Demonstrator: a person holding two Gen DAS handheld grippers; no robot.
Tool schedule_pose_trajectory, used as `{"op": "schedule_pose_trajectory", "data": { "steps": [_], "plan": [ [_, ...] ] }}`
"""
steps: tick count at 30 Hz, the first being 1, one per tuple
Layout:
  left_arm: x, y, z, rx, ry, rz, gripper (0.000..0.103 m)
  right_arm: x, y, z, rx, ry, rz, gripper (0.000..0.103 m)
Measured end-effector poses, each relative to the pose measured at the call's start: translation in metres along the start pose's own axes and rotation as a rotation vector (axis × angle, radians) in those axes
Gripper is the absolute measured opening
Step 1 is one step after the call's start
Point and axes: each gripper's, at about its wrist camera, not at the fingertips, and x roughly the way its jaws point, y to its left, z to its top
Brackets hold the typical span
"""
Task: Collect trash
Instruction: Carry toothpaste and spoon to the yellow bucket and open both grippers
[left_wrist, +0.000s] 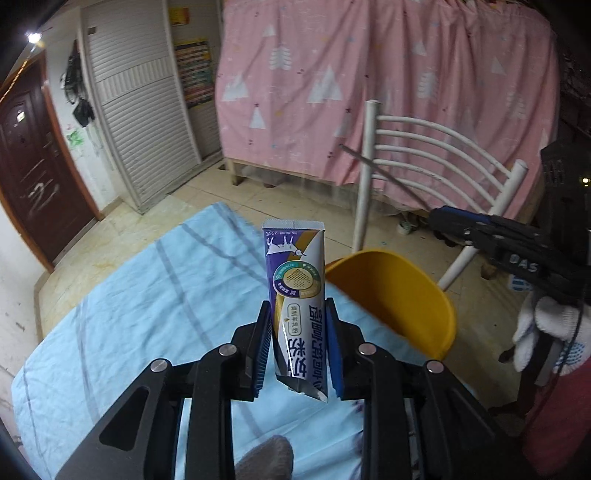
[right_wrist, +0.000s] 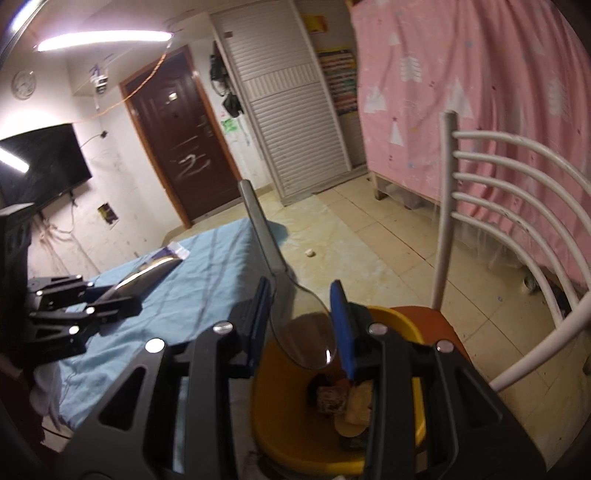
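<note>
Above the blue cloth (left_wrist: 122, 314), left gripper (left_wrist: 297, 332) clamping sachet (left_wrist: 297, 291) printed 奶粉, right gripper (right_wrist: 304, 325) gripping spoon (right_wrist: 291, 302).

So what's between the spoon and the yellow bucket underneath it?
Nothing. In the right wrist view the spoon, held by the right gripper, hangs over the yellow bucket, with only air between.

"奶粉" on sachet (left_wrist: 297, 295); "DAS" on right gripper (left_wrist: 517, 254).

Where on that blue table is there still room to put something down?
The blue tablecloth lies bare between the left hand-held gripper and the far edge. By the yellow bin, already holding scraps, and the white chair, it is crowded.
</note>
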Motion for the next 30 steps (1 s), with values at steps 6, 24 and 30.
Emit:
{"op": "schedule_pose_trajectory", "data": {
  "steps": [6,24,30],
  "plan": [
    [0.018,-0.034,0.011,0.029,0.02,-0.051,0.018,0.016,-0.017,-0.008,0.041,0.045,0.005,0.033],
    [0.045,-0.077,0.022,0.003,0.034,-0.165,0.046,0.001,-0.056,-0.01,0.205,-0.032,-0.056,0.076],
    [0.034,-0.06,0.015,-0.051,0.018,-0.155,0.047,0.0,-0.038,-0.006,0.166,-0.032,-0.035,0.079]
  ]
}}
